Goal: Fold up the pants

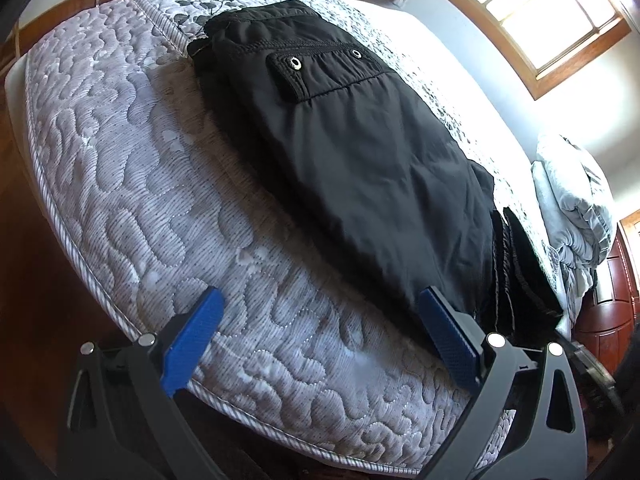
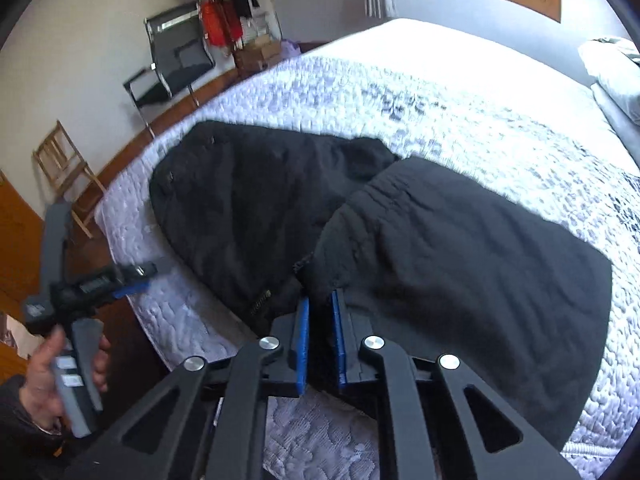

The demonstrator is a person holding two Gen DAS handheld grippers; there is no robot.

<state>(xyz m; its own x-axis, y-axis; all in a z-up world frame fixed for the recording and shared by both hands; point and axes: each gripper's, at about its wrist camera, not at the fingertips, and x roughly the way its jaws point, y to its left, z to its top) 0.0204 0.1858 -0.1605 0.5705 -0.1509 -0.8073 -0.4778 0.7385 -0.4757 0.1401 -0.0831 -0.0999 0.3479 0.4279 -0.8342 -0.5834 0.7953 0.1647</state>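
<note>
While the pants lie flat on the bed, their long axis is seen running from the pocket flap end, far from the camera, down toward the near bed edge, where the cloth bunches into ridged folds.

Left gripper — jaws wide apart, nothing held between them. It hovers at the near bed edge; one blue pad is just beside the near end of the pants, the other over bare quilting well to the side of the pocket flap line. The pants thus lie ahead and to one side of this gripper, not centred between the jaws.

Right gripper — jaws drawn nearly together, with dark cloth of the pants between the blue pads. A true clamp is judged likely, though the contact itself cannot be told for certain. In this view a portion of fabric is seen lying over the rest, on the side away from the pocket flap end.

Judgement: the right gripper is the nearer to the fabric, at its edge; the fold is taken to be carried along the long axis toward the pocket flap end, the left gripper being free.
</note>
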